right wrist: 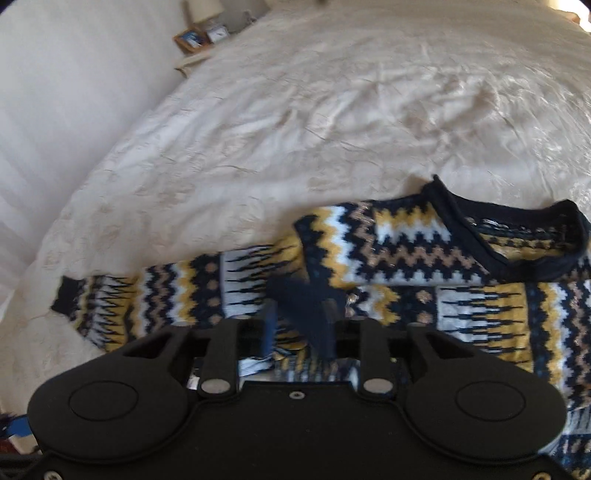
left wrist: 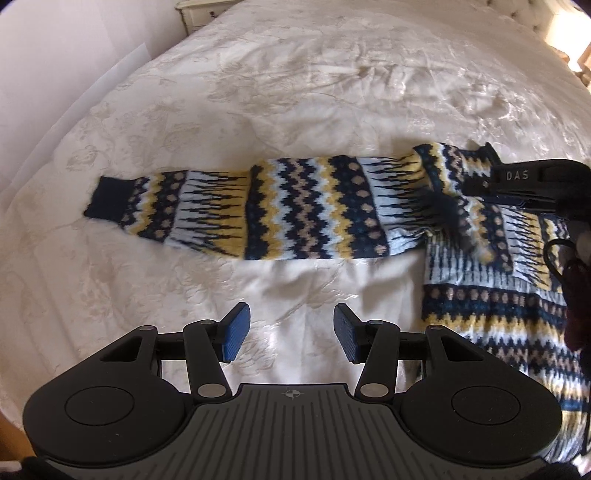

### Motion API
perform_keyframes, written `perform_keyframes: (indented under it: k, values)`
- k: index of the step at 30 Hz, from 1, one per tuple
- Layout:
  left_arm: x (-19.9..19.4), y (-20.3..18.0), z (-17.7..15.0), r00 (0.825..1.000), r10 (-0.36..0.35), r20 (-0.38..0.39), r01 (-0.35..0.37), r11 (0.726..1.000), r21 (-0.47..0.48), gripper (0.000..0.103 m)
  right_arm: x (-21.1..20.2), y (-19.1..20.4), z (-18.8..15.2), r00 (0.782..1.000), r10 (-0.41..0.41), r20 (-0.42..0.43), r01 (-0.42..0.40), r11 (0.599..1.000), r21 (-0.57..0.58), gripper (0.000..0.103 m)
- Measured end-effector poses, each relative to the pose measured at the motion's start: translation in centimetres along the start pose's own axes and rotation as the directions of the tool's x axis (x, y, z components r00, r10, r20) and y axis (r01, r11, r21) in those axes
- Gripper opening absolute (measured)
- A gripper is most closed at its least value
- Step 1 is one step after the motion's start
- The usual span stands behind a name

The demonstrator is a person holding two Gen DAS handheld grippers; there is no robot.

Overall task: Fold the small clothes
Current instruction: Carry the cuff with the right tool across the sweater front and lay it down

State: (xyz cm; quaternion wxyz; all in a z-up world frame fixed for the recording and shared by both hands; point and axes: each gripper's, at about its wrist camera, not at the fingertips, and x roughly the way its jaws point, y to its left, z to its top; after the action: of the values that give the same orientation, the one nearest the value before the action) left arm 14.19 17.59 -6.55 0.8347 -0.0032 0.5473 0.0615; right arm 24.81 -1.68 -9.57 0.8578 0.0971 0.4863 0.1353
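Patterned sweater (left wrist: pixel 491 295) flat on cream bed (left wrist: pixel 295 92), left hand-held gripper (left wrist: pixel 291 338) released above bedspread, right hand-held gripper (right wrist: pixel 301 325) parted around dark cuff (right wrist: pixel 306 306), nightstand (left wrist: pixel 203 11) beyond.

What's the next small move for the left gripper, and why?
Probably move the left gripper forward and left to the dark cuff of the outstretched sleeve. Its jaws stand open and empty over the bedspread, that sleeve lies flat, stretched away from the sweater, and the other sleeve already lies across the chest.
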Motion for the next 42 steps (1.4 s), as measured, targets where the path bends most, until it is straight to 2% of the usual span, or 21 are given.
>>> perform_keyframes:
  k: [5, 11, 18, 22, 26, 28, 32, 36, 41, 42]
  values:
    - [1.2, -2.4, 1.8, 0.999, -0.045, 0.016, 0.044, 0.997, 0.058, 0.049, -2.9, -2.1, -0.1, 0.999, -0.015, 0.047, 0.013, 0.998, 0.055, 0.045]
    - [3.1, -7.4, 4.9, 0.994, -0.098, 0.049, 0.092, 0.989, 0.119, 0.049, -7.0, -8.8, -0.4, 0.985, -0.159, 0.063, 0.150, 0.981, 0.121, 0.045]
    - [5.5, -14.2, 7.2, 0.989, -0.141, 0.047, 0.132, 0.978, 0.161, 0.049, -9.8, -18.3, -1.4, 0.956, -0.289, 0.042, 0.271, 0.932, 0.240, 0.045]
    - [8.1, -16.7, 7.3, 0.990, -0.143, 0.017, 0.138, 0.978, 0.153, 0.049, -10.9, -22.8, -1.4, 0.942, -0.334, 0.033, 0.312, 0.908, 0.281, 0.045]
    - [12.1, -17.9, 6.6, 0.994, -0.084, -0.075, 0.094, 0.987, 0.131, 0.049, -11.3, -27.1, -1.1, 0.932, -0.362, 0.015, 0.340, 0.889, 0.307, 0.045]
    - [13.7, -18.1, 6.0, 0.994, -0.060, -0.096, 0.074, 0.987, 0.146, 0.050, -11.0, -29.3, -0.8, 0.929, -0.369, -0.001, 0.349, 0.879, 0.325, 0.045]
    - [14.1, -18.7, 5.4, 0.997, -0.031, -0.070, 0.044, 0.979, 0.198, 0.050, -9.7, -33.1, -0.7, 0.928, -0.371, -0.032, 0.356, 0.859, 0.367, 0.045]
    - [14.2, -18.5, 5.2, 0.998, -0.019, -0.060, 0.031, 0.981, 0.192, 0.050, -7.5, -35.5, -0.6, 0.949, -0.311, -0.061, 0.309, 0.866, 0.392, 0.045]
    - [14.2, -18.8, 5.1, 0.999, -0.012, -0.045, 0.021, 0.980, 0.197, 0.050, -5.4, -36.5, -0.2, 0.969, -0.239, -0.067, 0.245, 0.875, 0.418, 0.045]
    - [14.1, -18.9, 5.0, 0.999, -0.013, -0.042, 0.021, 0.981, 0.195, 0.050, -5.0, -36.7, 0.0, 0.971, -0.225, -0.074, 0.235, 0.877, 0.419, 0.040]
